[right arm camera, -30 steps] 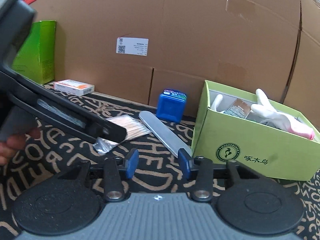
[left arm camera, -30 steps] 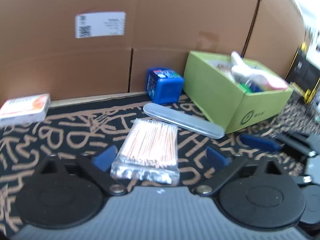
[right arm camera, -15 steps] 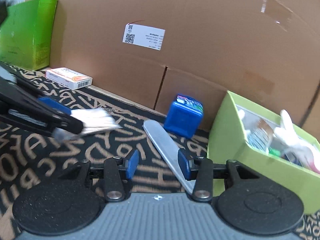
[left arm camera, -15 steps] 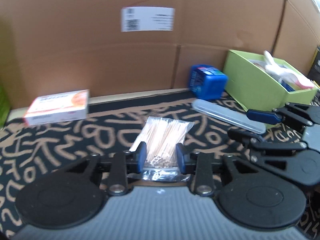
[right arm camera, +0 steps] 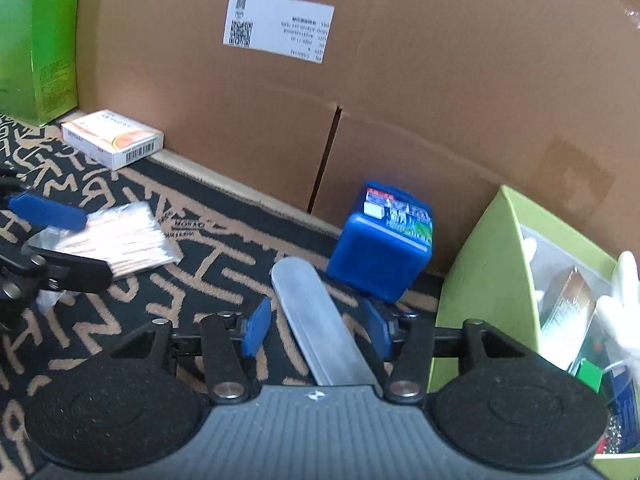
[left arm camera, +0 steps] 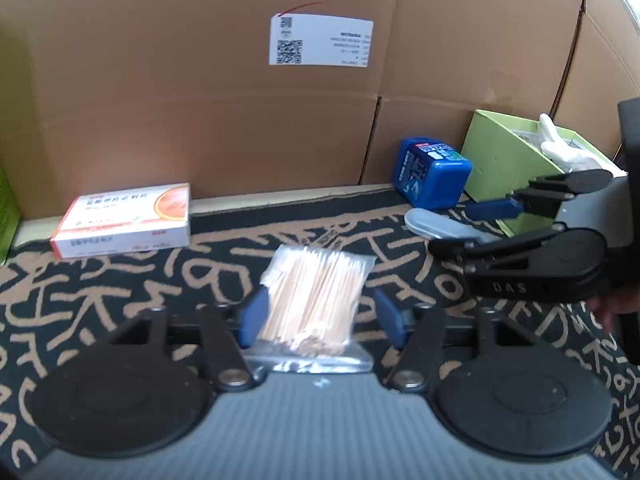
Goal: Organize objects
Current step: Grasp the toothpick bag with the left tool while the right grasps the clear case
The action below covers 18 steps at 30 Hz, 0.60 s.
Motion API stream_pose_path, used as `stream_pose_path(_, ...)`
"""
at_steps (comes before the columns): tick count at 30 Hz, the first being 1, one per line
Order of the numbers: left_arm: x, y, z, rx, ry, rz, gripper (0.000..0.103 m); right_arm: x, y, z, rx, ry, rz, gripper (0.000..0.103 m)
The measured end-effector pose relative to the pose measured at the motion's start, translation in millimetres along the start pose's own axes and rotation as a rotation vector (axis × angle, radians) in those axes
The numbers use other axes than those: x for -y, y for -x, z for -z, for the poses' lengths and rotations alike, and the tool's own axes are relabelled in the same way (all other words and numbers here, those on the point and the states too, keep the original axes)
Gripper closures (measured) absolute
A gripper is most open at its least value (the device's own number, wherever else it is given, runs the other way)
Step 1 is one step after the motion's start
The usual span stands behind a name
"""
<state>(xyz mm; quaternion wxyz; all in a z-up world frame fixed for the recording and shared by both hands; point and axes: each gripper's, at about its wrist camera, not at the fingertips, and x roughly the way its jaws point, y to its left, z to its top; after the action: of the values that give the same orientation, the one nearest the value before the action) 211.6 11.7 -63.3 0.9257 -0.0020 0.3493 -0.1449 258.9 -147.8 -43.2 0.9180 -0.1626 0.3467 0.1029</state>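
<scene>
A clear bag of cotton swabs point(left arm camera: 316, 292) lies on the patterned mat between the open blue pads of my left gripper point(left arm camera: 322, 318); the pads stand apart from its sides. It also shows in the right wrist view point(right arm camera: 120, 240). A long grey flat case point(right arm camera: 320, 320) lies between the open pads of my right gripper point(right arm camera: 318, 330), untouched; it also shows in the left wrist view point(left arm camera: 436, 226). A blue plastic box point(right arm camera: 384, 244) stands just behind the case. The light green open box point(right arm camera: 492, 280) with white gloves point(right arm camera: 620, 300) is at the right.
A white and orange carton point(left arm camera: 124, 220) lies by the cardboard wall point(left arm camera: 240, 120) at the back left. A tall green box point(right arm camera: 40, 40) stands in the far left corner. The right gripper's body point(left arm camera: 540, 264) is close to my left gripper's right side.
My left gripper has opened from the shut grip it had on the swab bag half a second ago. My right gripper has moved forward over the grey case, pads wider apart.
</scene>
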Motion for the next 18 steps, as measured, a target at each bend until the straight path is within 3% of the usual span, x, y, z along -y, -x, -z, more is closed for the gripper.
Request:
stream_pose_path(2,3,-2,1,-0.008,-0.007,0.001,0.047,-1,5,2,-0.023,-0.014,-0.023,0.063)
stream_pose_path(4,7,-1,2,-0.011,-0.029,-0.009,0.063,-7,12,8,-0.027,-0.003,-0.016,0.069)
stream_pose_path(7,8,5,6,-0.025,-0.020,0.005,0.068,-15,26,20,-0.020,-0.020,-0.008,0.072)
stream_pose_path(12,15,26,22,-0.043,-0.015,0.023,0.071,-22,61,50,0.007,-0.160,-0.072,0.072)
stream_pose_path(15,24,47,37,-0.057,-0.038,0.059,0.071,-29,82,75,0.014,-0.221,-0.175,0.072)
stream_pose_path(17,31,57,45,-0.060,-0.062,0.068,0.067,-34,93,88,0.043,-0.232,-0.220,0.059)
stream_pose_path(18,34,60,47,-0.056,-0.078,0.061,0.061,-37,98,93,0.053,-0.230,-0.224,0.053)
